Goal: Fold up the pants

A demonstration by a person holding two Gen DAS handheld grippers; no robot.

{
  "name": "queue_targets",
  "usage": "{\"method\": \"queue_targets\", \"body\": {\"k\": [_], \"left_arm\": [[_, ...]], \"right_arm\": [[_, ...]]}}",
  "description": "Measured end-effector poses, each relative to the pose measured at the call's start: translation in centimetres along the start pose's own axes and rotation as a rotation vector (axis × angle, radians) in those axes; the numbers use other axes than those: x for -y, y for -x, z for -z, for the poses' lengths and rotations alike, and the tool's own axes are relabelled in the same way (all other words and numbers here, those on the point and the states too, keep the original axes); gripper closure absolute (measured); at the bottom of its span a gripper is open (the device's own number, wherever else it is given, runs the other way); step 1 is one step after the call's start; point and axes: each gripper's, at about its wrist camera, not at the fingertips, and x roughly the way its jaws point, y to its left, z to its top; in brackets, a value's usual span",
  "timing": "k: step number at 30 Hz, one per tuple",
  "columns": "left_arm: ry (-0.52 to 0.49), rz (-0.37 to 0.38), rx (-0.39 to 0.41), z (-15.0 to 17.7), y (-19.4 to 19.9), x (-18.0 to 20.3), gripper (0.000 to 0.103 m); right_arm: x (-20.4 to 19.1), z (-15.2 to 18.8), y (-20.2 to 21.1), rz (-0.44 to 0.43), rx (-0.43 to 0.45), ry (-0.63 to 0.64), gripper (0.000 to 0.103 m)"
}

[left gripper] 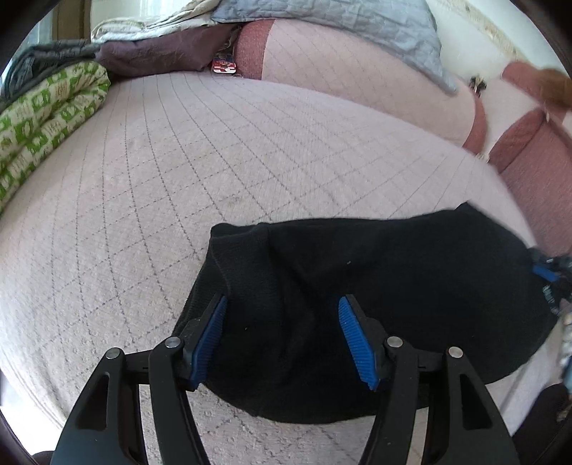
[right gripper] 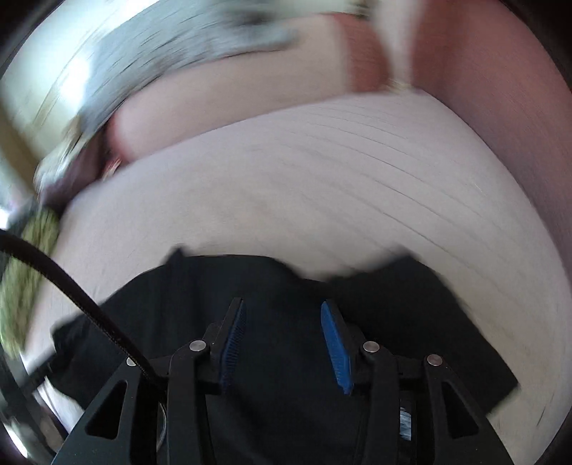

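Observation:
The black pants lie folded in a compact bundle on the pale pink quilted bed cover. My left gripper is open, its blue pads spread over the near left part of the bundle, holding nothing. In the right wrist view, which is motion-blurred, the pants lie below my right gripper, which is open with its blue pads apart and empty. The right gripper also shows blurred at the right edge of the left wrist view, beside the bundle.
A green-and-cream patterned blanket lies at the left. Grey and purple bedding are piled at the back. A terracotta cushion stands at the right. A black cable crosses the right wrist view.

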Motion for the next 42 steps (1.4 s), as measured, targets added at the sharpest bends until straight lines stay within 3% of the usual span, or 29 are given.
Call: {"method": "queue_targets", "body": {"k": [1, 2, 4, 7, 9, 11, 13, 14, 16, 18, 19, 21, 22, 23, 28, 30, 34, 40, 42], "left_arm": [[-0.009, -0.017, -0.003, 0.1, -0.2, 0.2, 0.04], [-0.011, -0.023, -0.002, 0.2, -0.2, 0.2, 0.039], [-0.018, -0.026, 0.001, 0.3, -0.2, 0.2, 0.039], [-0.038, -0.042, 0.004, 0.6, -0.4, 0.2, 0.039], [-0.058, -0.058, 0.009, 0.8, -0.5, 0.5, 0.037], [-0.077, -0.078, 0.015, 0.9, -0.6, 0.8, 0.035], [-0.085, -0.087, 0.021, 1.0, -0.7, 1.0, 0.033], [-0.087, -0.091, 0.024, 1.1, -0.7, 1.1, 0.032], [-0.09, -0.093, 0.028, 1.1, -0.8, 1.2, 0.031], [-0.09, -0.094, 0.031, 1.1, -0.8, 1.1, 0.03], [-0.092, -0.095, 0.033, 1.2, -0.9, 1.1, 0.03], [-0.097, -0.101, 0.04, 1.3, -0.9, 1.2, 0.029], [-0.1, -0.105, 0.043, 1.3, -0.9, 1.3, 0.028], [-0.104, -0.109, 0.047, 1.4, -1.0, 1.3, 0.028], [-0.105, -0.112, 0.052, 1.4, -1.0, 1.4, 0.027], [-0.105, -0.112, 0.052, 1.4, -1.0, 1.3, 0.027], [-0.105, -0.111, 0.052, 1.4, -1.0, 1.4, 0.027], [-0.103, -0.11, 0.052, 1.4, -1.0, 1.3, 0.027], [-0.106, -0.111, 0.053, 1.4, -1.0, 1.3, 0.027]], "right_arm": [[2.0, 0.0, 0.4, -0.057, 0.008, -0.092, 0.081], [3.0, 0.1, 0.6, -0.086, 0.015, -0.145, 0.088], [4.8, 0.5, 1.8, -0.135, 0.07, -0.249, 0.088], [4.4, 0.8, 2.9, -0.149, 0.129, -0.254, 0.087], [3.1, 0.7, 3.7, -0.115, 0.173, -0.191, 0.077], [2.3, 0.1, 4.1, -0.102, 0.193, -0.157, 0.056], [2.6, -1.0, 4.4, -0.035, 0.218, -0.149, 0.052], [2.7, -1.3, 4.6, 0.013, 0.228, -0.132, 0.04], [3.4, -2.8, 3.6, 0.099, 0.191, -0.089, 0.03], [4.1, -3.7, 1.5, 0.064, 0.107, -0.08, 0.03], [4.5, -3.9, 0.7, 0.026, 0.076, -0.087, 0.031], [5.2, -3.8, -0.7, -0.087, 0.014, -0.119, 0.052], [5.2, -3.8, -0.8, -0.117, 0.004, -0.131, 0.078], [5.1, -3.6, -0.8, -0.122, 0.009, -0.135, 0.087], [5.5, -3.3, 1.2, -0.072, 0.114, -0.175, 0.094], [6.0, -3.6, 2.0, -0.014, 0.156, -0.197, 0.095], [7.1, -4.1, 2.3, 0.07, 0.177, -0.213, 0.096], [6.4, -3.9, 2.7, 0.324, 0.247, -0.118, 0.099], [7.9, -3.9, 3.1, 0.385, 0.259, -0.163, 0.098]]}}
